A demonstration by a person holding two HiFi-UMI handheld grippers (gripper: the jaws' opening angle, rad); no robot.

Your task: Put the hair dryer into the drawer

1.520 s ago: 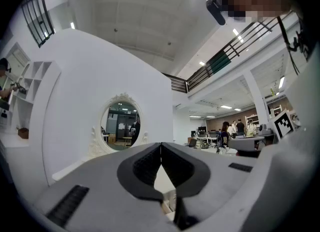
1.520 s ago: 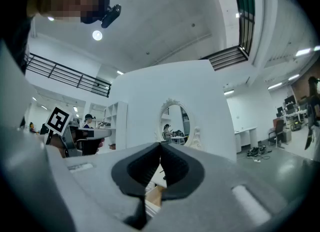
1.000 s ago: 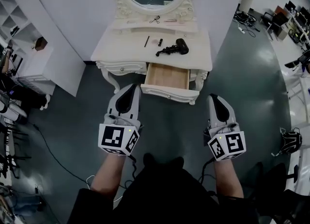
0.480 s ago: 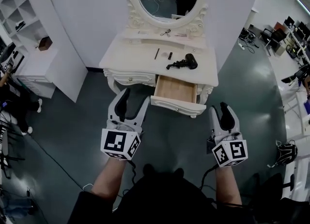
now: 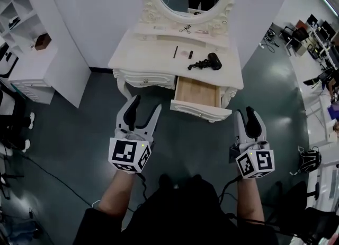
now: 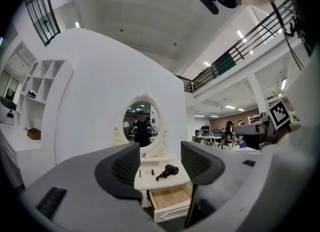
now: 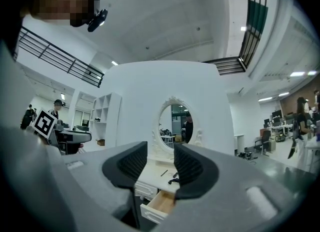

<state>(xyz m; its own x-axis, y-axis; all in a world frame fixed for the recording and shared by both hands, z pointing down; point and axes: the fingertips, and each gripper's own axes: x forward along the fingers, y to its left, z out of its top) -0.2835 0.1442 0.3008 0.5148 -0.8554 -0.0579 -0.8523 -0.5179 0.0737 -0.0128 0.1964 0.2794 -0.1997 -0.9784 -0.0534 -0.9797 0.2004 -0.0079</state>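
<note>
A: Hair dryer (image 5: 207,62), where?
B: On the white worktop (image 5: 153,59), right half. The open drawer (image 5: 197,91) sits just at its 6 o'clock, bare wood bottom showing

A: Long axis?
B: Roughly 9-to-3 in the head view. Bulky end toward 3, thin end with the bunched cord toward 9

A: Claws?
B: Left claw (image 5: 146,103) spread wide, right claw (image 5: 246,112) spread narrower. Both have just been opening. Nothing gripped; only the far worktop shows between each pair of jaws. Both are well short of the drawer front

A: Bearings?
B: Dryer lies about 2 o'clock from the left claw, about 11 from the right. Right looks slightly nearer, small margin, my estimate

A: Approach?
B: Likely the right claw, reaching over the drawer and closing across the axis, not along it
</note>
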